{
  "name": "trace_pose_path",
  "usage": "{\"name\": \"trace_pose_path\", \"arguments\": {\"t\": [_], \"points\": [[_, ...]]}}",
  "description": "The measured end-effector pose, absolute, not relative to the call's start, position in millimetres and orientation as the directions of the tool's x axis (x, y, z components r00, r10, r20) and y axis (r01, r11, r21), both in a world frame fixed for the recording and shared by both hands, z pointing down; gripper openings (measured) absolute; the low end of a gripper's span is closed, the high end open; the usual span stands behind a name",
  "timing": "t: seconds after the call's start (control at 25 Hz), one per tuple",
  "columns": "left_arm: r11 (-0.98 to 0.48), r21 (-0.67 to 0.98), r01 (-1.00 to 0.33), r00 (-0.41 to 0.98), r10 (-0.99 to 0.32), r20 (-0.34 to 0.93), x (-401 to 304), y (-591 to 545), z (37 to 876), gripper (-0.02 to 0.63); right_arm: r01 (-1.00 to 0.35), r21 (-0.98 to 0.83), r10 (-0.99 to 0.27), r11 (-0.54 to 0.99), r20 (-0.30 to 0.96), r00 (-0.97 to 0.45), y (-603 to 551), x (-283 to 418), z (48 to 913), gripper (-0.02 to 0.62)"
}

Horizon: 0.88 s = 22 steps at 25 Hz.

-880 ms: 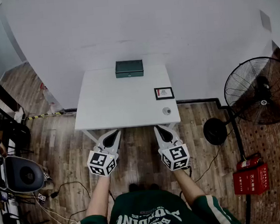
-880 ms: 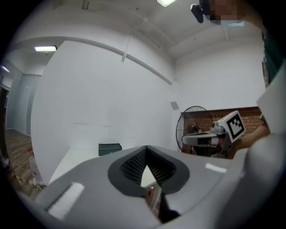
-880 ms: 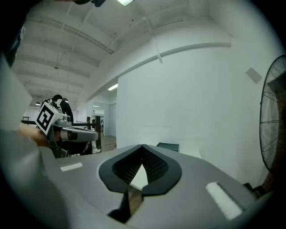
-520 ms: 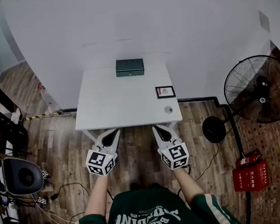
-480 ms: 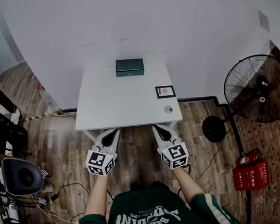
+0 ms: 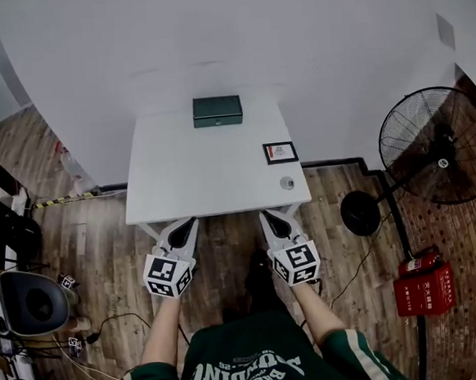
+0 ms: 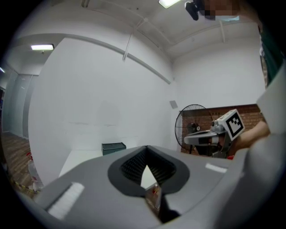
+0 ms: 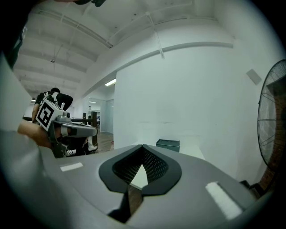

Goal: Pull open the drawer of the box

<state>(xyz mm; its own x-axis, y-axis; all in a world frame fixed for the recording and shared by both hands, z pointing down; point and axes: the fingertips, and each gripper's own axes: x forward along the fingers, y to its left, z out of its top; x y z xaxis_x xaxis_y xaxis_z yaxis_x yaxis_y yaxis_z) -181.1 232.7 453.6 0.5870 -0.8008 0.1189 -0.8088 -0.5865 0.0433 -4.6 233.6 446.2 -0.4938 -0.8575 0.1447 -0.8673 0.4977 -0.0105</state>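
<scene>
Box at far edge of table | left gripper closed, empty | right gripper closed, empty

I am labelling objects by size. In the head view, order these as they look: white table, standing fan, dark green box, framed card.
Largest to smallest:
1. white table
2. standing fan
3. dark green box
4. framed card
This is apparent size only: distances from the camera differ.
</scene>
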Motion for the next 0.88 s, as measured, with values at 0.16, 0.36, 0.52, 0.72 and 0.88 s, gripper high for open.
{"name": "trace_pose_path", "arguments": {"t": [0.16,0.36,0.52,0.72,0.88], "points": [[-0.585,0.057,-0.809,0.587,-0.798,0.134,-181,213,463,0.051,-0.870,-0.009,-0.860,0.493,0.146,-0.489,214,-1,455,0.002],[-0.569,0.052,-0.821,0.569,-0.808,0.149,-178,178,473,0.051,-0.864,-0.011,-0.853,0.503,0.155,-0.498,176,4,467,0.002],[-0.568,0.037,-0.822,0.566,-0.810,0.151,-169,139,473,0.051,-0.865,-0.024,-0.855,0.500,0.141,-0.499,133,12,464,0.002],[-0.550,0.045,-0.834,0.549,-0.819,0.164,-158,79,475,0.051,-0.857,-0.024,-0.845,0.515,0.152,-0.512,69,19,464,0.002],[-0.529,0.052,-0.847,0.529,-0.829,0.180,-144,24,478,0.051,-0.836,-0.029,-0.821,0.548,0.172,-0.544,11,26,466,0.002]]}}
